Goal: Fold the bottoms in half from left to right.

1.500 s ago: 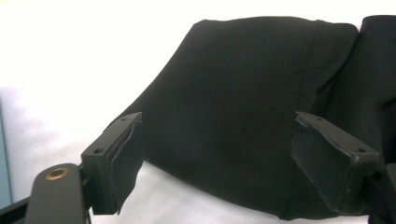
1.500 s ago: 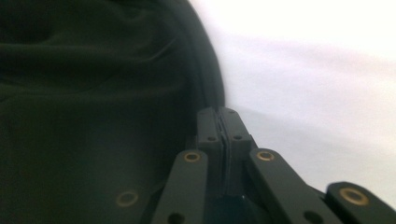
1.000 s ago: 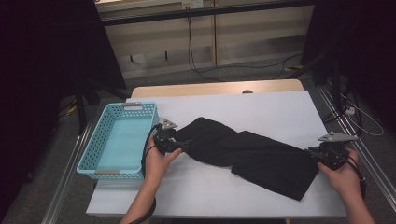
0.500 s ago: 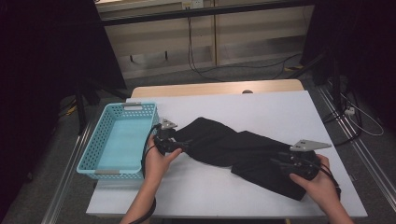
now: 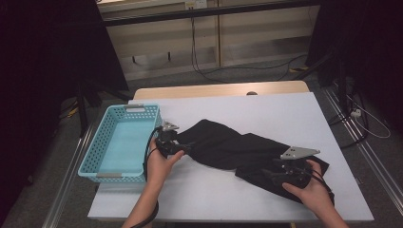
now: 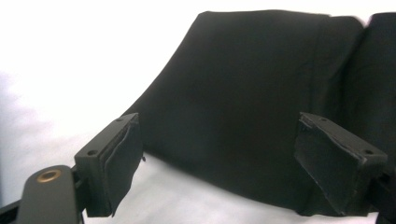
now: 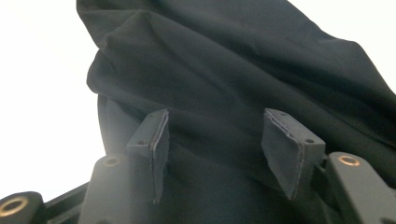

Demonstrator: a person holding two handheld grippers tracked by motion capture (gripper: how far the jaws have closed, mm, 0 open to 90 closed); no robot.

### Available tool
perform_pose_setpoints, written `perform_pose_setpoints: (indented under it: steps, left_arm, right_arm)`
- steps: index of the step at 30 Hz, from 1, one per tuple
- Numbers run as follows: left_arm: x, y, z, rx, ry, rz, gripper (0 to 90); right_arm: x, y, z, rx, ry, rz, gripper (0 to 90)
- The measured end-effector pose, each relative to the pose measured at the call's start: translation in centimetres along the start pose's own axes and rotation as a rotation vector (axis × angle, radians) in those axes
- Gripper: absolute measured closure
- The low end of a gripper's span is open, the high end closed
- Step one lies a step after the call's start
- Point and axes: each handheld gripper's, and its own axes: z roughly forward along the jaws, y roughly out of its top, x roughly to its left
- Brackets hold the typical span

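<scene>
Two sets of fingers (image 5: 183,148) (image 5: 267,175) apart over black cloth (image 5: 228,147), right just opening; blue basket (image 5: 119,142) alongside.

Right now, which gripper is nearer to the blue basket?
Left. The left gripper sits just off the right wall of the blue basket, at the near end of the black garment. The right gripper is across the table, over the garment's far end.

black hand-held gripper (image 5: 183,148), grey triangular plate, cable

Matt black cloth garment (image 5: 237,149)
</scene>
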Motion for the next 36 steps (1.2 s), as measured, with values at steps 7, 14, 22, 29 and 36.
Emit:
perform_pose_setpoints:
  steps: [7, 14, 22, 29, 36]
  left_arm:
    - [0.6, -0.7, 0.4, 0.016, 0.034, -0.052, 19.5]
    - [1.0, -1.2, 0.7, 0.021, 0.052, -0.076, 28.4]
    - [0.6, -1.4, 1.3, 0.026, 0.028, -0.102, 46.7]
    - [0.6, -1.0, 1.6, 0.036, -0.018, -0.160, 75.6]
    - [1.1, 0.0, 1.8, 0.041, -0.014, -0.177, 83.4]
  right_arm:
    - [0.4, 0.1, 0.2, -0.004, 0.013, -0.021, 36.7]
    - [0.5, 0.1, 0.1, -0.007, 0.013, -0.028, 35.4]
    - [0.7, 0.1, 0.0, -0.012, 0.017, -0.037, 34.8]
    - [1.1, 0.3, -0.1, -0.017, 0.030, -0.048, 34.9]
    - [1.9, 0.4, -0.7, -0.036, 0.050, -0.064, 39.9]
